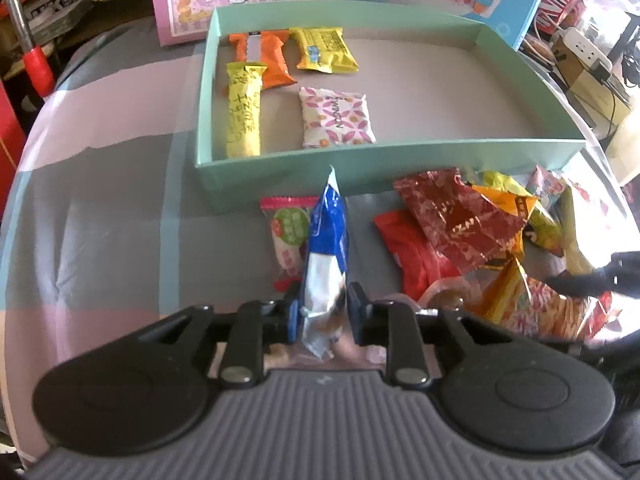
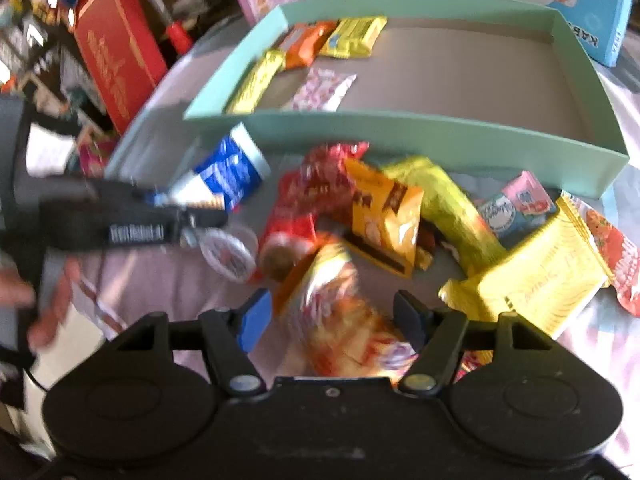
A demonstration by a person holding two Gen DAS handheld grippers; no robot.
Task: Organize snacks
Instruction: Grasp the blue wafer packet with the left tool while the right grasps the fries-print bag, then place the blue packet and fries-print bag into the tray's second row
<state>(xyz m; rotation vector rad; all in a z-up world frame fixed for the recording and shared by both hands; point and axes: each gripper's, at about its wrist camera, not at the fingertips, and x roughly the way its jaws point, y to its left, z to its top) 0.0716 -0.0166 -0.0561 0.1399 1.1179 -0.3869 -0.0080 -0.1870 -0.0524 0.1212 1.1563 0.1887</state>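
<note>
Snacks, left wrist view: your left gripper (image 1: 322, 312) has its jaws closed on the silver end of a blue packet (image 1: 326, 248), which stands up on edge between the fingers and points toward the near wall of the green tray (image 1: 280, 164). Four packets already lie in the tray's left part: a yellow bar (image 1: 243, 110), an orange packet (image 1: 269, 60), a yellow packet (image 1: 326, 49) and a floral packet (image 1: 337, 122). The right half of the tray floor is bare. Carry the blue packet over the near wall before you lower it, and lay it flat to the right of the floral packet so the row continues. A green-and-white sweet (image 1: 288, 236) lies on the cloth just left of the blue packet. The loose pile (image 1: 472, 232) sits to the right.

Right wrist view (blurred): your right gripper (image 2: 334, 316) has its jaws wide apart around an orange-and-red packet (image 2: 332, 304) at the near edge of the pile; whether the pads touch it you cannot tell. Close on this packet alone, since a gold packet (image 2: 384, 220) rests just beyond it. The left gripper appears at the left with the blue packet raised off the cloth.
</note>
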